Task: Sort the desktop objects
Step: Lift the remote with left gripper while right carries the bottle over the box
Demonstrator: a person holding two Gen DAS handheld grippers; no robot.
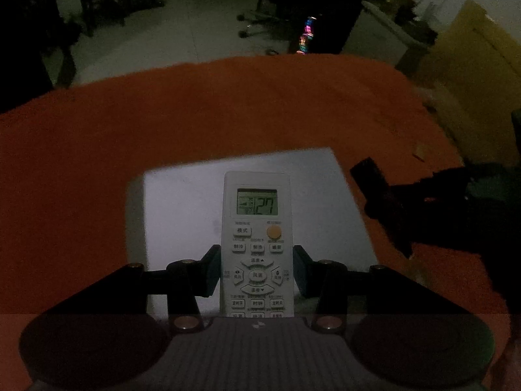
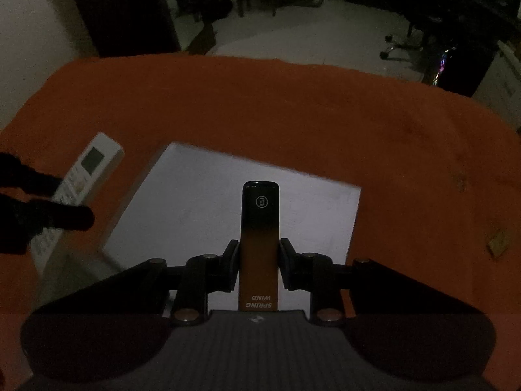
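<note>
A white air-conditioner remote (image 1: 256, 215) with a lit display sticks out forward from my left gripper (image 1: 256, 260), which is shut on its lower button area. It hangs above a white square board (image 1: 182, 202) lying on the orange tablecloth (image 1: 228, 104). In the right wrist view, my right gripper (image 2: 260, 254) is shut on a slim black-and-orange stick (image 2: 260, 215) labelled "SPRING WIND", held over the same white board (image 2: 182, 195). The remote (image 2: 88, 166) and the left gripper (image 2: 62, 198) show at the left edge there. The right gripper (image 1: 387, 208) is a dark shape at the right of the left wrist view.
A small tan scrap (image 2: 498, 244) lies on the cloth at the right. Beyond the table's far edge are a pale floor, an office chair base (image 1: 257, 22), a computer case with coloured lights (image 1: 306, 36) and a cardboard box (image 1: 472, 65). The room is dim.
</note>
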